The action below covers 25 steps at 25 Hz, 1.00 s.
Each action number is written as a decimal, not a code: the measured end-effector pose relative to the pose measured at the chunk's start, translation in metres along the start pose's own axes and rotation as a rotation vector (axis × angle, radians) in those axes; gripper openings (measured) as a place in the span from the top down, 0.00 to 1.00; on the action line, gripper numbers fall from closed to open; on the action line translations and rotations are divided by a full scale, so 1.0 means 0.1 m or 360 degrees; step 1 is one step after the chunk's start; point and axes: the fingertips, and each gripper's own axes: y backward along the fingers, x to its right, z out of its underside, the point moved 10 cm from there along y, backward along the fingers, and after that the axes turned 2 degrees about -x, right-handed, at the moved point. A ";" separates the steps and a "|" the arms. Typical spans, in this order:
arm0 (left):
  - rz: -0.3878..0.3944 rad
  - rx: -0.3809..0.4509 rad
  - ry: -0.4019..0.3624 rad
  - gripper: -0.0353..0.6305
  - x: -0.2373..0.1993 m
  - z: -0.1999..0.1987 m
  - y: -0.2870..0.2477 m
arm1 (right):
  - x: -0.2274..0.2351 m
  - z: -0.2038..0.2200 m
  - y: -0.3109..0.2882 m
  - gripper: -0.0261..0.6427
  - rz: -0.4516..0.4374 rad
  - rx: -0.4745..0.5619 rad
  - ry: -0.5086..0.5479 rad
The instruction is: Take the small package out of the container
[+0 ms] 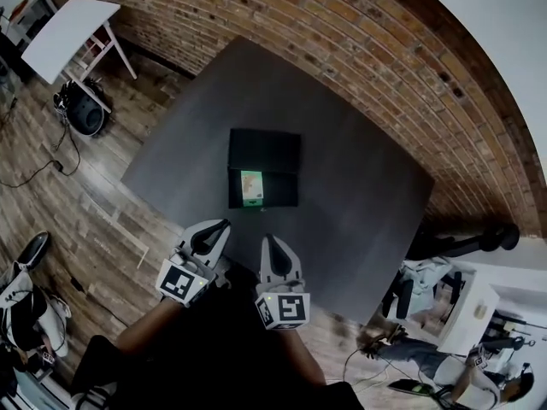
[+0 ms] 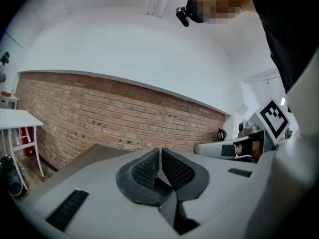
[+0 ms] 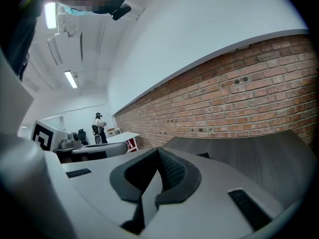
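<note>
- Currently the small package point(image 1: 251, 187) lies in the near-left part of the black container point(image 1: 282, 156), which sits mid-way across the dark table point(image 1: 359, 203).
- Both grippers hover at the table's near edge, well apart from the container, so the package lies straight ahead of them and farther out over the table.
- Seen from the head view, the package falls about between the left gripper point(image 1: 217, 227) and the right gripper point(image 1: 272, 242). Neither is clearly nearer, though the right one lines up a little more directly.
- Its long axis seems to run near-to-far, roughly along the line of reach, so I judge a grip across its short sides the likely fit.
- Left gripper point(image 2: 160, 153): jaws pressed together, nothing between them.
- Right gripper point(image 3: 158, 153): jaws likewise closed and empty.
- Neither gripper view shows the container or package; both point up at the brick wall point(image 2: 114, 118) and ceiling.
- How deep the container's walls are, and whether its far half is a lid or a second compartment, I cannot tell.
- The package's print is too small to read.
</note>
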 end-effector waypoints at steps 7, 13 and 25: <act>0.0200 -0.0059 -0.0031 0.88 -0.54 -0.14 -0.21 | -0.20 -0.08 -0.34 0.92 0.0202 0.0000 -0.0050; 0.0359 -0.0058 -0.0067 0.88 -0.99 -0.22 -0.39 | -0.36 -0.04 -0.64 0.92 0.0341 -0.0007 -0.0070; 0.0475 -0.0171 -0.0066 0.88 -1.21 -0.12 -0.66 | -0.34 0.14 -1.01 0.92 0.0425 -0.0170 -0.0073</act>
